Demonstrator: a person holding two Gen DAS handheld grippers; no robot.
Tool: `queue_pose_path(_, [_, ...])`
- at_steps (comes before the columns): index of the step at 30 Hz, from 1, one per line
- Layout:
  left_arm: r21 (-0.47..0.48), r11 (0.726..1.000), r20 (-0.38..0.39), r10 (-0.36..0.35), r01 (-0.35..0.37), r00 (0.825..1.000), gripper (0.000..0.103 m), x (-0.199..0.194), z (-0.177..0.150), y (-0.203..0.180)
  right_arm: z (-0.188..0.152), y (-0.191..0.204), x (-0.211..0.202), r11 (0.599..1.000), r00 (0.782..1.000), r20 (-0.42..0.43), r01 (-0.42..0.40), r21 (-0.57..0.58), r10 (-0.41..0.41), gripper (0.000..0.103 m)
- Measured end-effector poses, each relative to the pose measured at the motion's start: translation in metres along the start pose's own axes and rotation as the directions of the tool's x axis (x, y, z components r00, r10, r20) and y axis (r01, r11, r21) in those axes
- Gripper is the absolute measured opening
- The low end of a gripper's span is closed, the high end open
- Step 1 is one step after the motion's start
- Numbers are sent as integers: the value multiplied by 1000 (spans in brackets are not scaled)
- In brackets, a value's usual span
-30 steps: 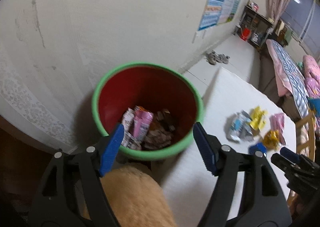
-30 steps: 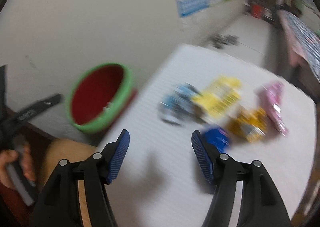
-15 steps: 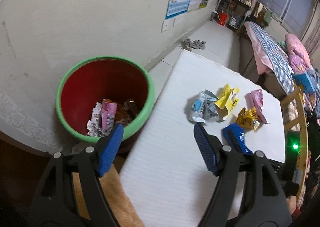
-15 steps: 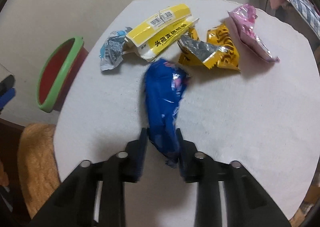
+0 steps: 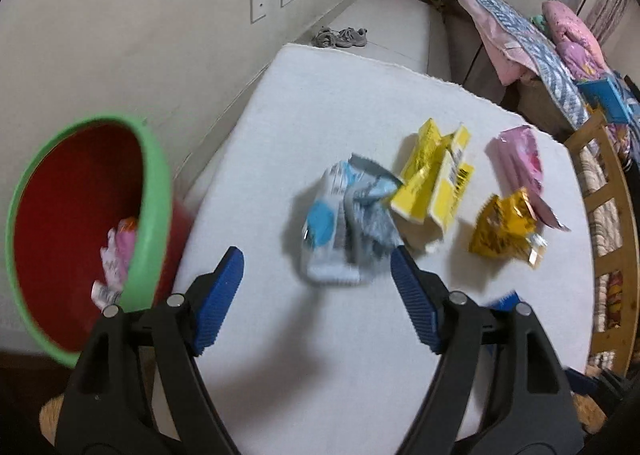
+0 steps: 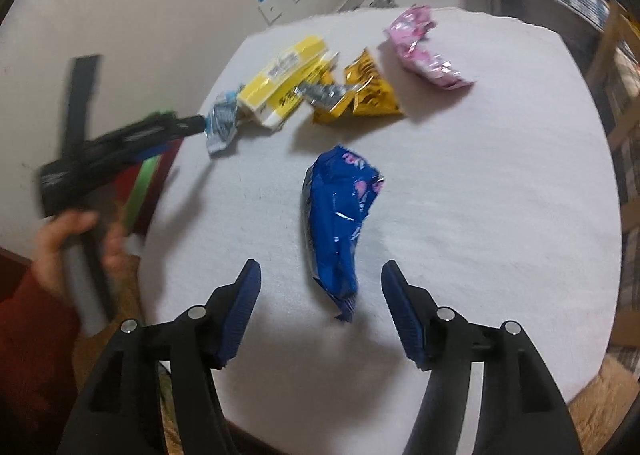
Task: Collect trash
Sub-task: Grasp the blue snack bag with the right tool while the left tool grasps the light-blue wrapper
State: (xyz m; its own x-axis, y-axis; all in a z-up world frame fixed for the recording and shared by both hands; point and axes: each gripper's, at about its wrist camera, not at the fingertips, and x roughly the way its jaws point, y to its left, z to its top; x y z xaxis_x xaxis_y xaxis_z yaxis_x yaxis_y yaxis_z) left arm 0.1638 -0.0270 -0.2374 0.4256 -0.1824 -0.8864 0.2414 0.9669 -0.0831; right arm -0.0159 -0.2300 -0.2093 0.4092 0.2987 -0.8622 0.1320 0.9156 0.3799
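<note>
Wrappers [image 6: 340,223] on our table [image 6: 480,215]; both grippers, left [image 5: 316,287] and right [image 6: 320,295], spreading wider, pinching nothing

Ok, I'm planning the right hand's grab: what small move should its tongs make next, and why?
Probably close the right tongs on the crinkled blue foil wrapper. Its near end lies on the white table between the opening blue pads, which don't touch it.
</note>
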Motion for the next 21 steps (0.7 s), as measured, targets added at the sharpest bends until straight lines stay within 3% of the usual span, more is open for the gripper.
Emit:
queue_pose_path(2, [13,1000,-35,24,-24,999,73,17,6,-2,1,-3,-8,1000,1000,13,1,10,-1,61])
queue_pose_path(6, [-47,999,-78,-29,26,997,69,35,13,0,2,-7,-21,1000,999,36,10,11,-10,61])
queue_pose_path(8, [-57,997,-93,-52,47,994,49,40,15,-1,3,-9,-21,1000,999,37,10,19,-11,61])
queue_pose_path(12, [-47,996,-89,-84,80,992,28,33,15,-7,8,-10,-15,1000,1000,26,15,17,-15,62])
queue_pose_path(17, [-14,997,-66,-82,81,994,24,11,0,-7,21,-7,3,1000,1000,15,27,4,-27,62])
queue_pose_path(21, [-55,992,-76,-119,115,990,24,-11,-16,3,30,-2,12,1000,1000,10,27,-9,-27,62])
